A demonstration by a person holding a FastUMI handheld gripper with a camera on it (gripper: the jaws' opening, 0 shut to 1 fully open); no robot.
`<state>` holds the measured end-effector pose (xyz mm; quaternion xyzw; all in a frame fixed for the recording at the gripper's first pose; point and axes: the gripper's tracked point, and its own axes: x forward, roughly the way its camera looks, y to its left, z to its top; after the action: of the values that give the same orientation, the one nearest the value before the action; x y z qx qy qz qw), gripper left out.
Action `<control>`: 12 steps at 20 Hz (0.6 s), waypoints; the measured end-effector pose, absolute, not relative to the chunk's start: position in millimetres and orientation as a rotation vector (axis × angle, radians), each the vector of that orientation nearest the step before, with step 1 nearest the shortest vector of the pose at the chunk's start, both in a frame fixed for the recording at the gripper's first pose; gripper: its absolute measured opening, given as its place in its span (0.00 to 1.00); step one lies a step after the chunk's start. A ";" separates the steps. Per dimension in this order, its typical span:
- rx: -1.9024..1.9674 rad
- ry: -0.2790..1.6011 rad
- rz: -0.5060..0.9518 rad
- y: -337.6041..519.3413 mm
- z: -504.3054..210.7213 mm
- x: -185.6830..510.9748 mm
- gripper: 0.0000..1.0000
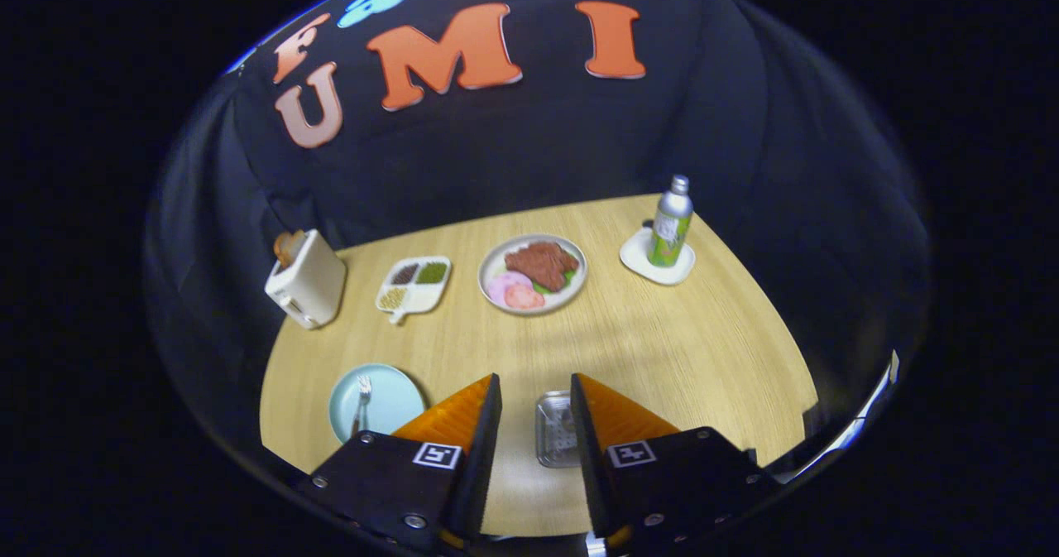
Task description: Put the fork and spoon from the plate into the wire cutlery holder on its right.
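Bench (662,350): light wood, carries everything, lots of bare surface in the middle.

Gripper (534,424) hangs above the near edge, fingers (463,416) apart w/ a clear gap, nothing held between them.

Blue plate (393,391) sits near-left, just beside the left finger. Fork (361,404) lies on it, tines pointing away. Can't see a spoon on the plate.

Wire cutlery holder (556,426): the metallic thing to the plate's right, seen from above between the fingers and partly hidden by the right one. Something pale and shiny inside, too blurred to name; could be the spoon, can't confirm.

Progress, as a judgement: fork def not moved yet, so at least half left. Spoon possibly done already. Next = swing left to the plate, pinch the fork handle, carry it right, drop into holder.

Other stuff, all at the far side, well apart from the work area: toaster (306,280) far left, food plate (533,274) w/ meat in the middle, divided dish (414,285) between them, bottle (672,222) standing on a small white coaster (637,255) far right.

Nothing stands between plate and holder; path looks free. Fork lies flat on the plate, so getting under it may be fiddly.
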<state>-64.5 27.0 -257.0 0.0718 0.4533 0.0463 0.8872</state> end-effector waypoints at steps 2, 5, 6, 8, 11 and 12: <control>0.149 0.792 0.140 40.2 -225.7 -46.1 0.66; 0.143 0.610 0.134 45.9 -184.0 -30.8 0.84; 0.136 0.561 0.111 45.7 -173.4 -25.0 0.89; 0.116 0.465 0.068 44.9 -152.1 -15.3 0.92; 0.114 0.357 0.018 51.9 -126.5 -7.9 0.92; 0.119 0.331 0.000 55.9 -118.3 -5.9 0.92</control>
<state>-5.9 55.9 -118.3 0.0593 0.1646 0.0002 0.9846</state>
